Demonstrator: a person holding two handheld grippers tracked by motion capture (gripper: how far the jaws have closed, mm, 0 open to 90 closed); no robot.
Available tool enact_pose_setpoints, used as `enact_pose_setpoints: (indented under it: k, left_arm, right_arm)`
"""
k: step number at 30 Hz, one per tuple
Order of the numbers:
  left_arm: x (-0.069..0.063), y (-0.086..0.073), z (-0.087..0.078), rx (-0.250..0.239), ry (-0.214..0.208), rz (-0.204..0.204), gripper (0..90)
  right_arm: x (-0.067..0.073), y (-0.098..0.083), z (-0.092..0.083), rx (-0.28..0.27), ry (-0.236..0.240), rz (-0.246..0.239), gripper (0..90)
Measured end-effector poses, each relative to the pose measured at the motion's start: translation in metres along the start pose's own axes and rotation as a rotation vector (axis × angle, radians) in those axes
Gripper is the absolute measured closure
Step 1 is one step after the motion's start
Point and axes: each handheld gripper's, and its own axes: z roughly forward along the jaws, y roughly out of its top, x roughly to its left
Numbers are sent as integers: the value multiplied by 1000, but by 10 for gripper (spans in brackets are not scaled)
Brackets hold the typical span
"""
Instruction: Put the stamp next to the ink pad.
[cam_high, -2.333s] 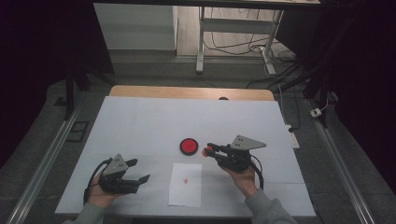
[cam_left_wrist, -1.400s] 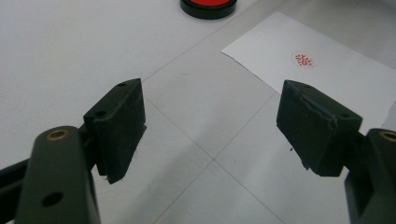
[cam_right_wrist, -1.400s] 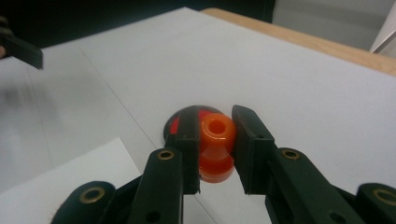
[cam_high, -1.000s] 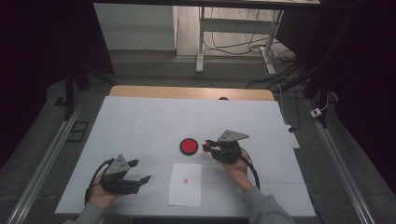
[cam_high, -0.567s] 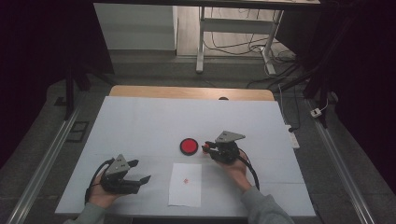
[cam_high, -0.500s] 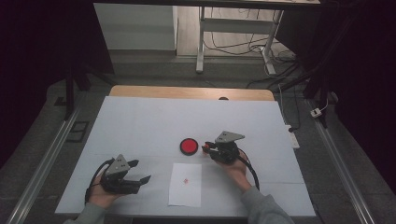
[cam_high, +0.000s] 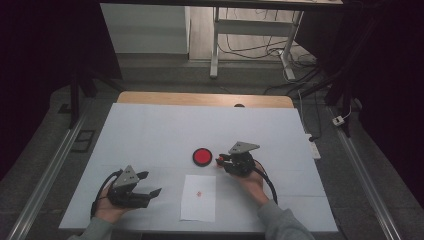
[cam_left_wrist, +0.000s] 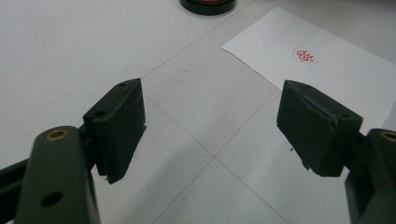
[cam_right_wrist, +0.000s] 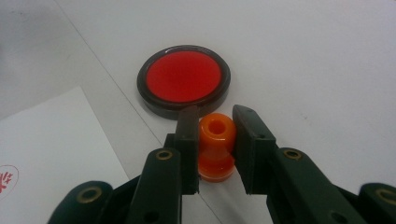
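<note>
Just past the counter's (cam_high: 150, 130) centre, the right tool (cam_right_wrist: 214, 122) has its jaws pinched onto an orange stamp (cam_right_wrist: 215, 148), gripping the narrow waist of it, and the stamp stands upright with its foot down on the white surface. At twelve o'clock from that stamp, close but not quite touching, sits the round red ink pad (cam_right_wrist: 183, 80) in its dark rim. From the high view the same pairing shows: the right tool (cam_high: 223, 161) at three o'clock of the ink pad (cam_high: 202, 156), the person's hand wrapped under the body of it.

Over at eight o'clock on the counter, the left tool (cam_high: 151, 185) rests in the other hand with its jaws spread wide and nothing between them. Looking along the left tool (cam_left_wrist: 210, 130), bare counter lies in the gap.

Between the two hands lies the sheet of white paper (cam_high: 198, 198), at six o'clock from the ink pad, and it carries a small red stamped mark (cam_left_wrist: 305, 56) near its middle. That mark is too small to read.
</note>
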Motion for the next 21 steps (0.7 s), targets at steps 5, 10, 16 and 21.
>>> enact_pose_setpoints:
  k: [5,10,16,21]
  left_arm:
    - [0,0,0,-4,3,2,239]
    - [0,0,-1,-7,5,3,239]
    - [0,0,-1,-7,7,-1,238]
    - [1,0,0,-8,10,-4,238]
  right_arm:
    - [0,0,0,-2,2,-5,713]
    - [0,0,0,2,0,2,685]
    - [-1,2,-5,-47,6,22,519]
    - [-2,6,-13,-79,2,14,463]
